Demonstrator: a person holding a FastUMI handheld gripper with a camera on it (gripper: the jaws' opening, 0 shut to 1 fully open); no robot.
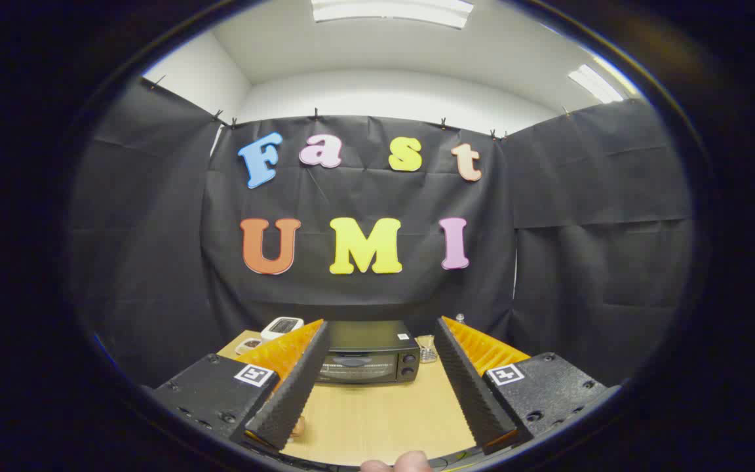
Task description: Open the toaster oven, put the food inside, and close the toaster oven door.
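Observation:
A black toaster oven (367, 354) stands at the far end of the wooden table (384, 413), its glass door shut and two knobs on its right side. It lies beyond my fingers, seen in the gap between them. My gripper (383, 341) is open, its fingers spread wide with nothing between them. A small brownish piece of food (298, 427) peeks out on the table right beside the near end of the left finger (292, 387), mostly hidden by it.
Left of the oven sit a white device (282, 326) and a small dish (248, 345). A small glass jar (426, 349) stands just right of the oven. A fingertip of the person's hand (397, 463) shows below the gripper. Black cloth walls close the booth.

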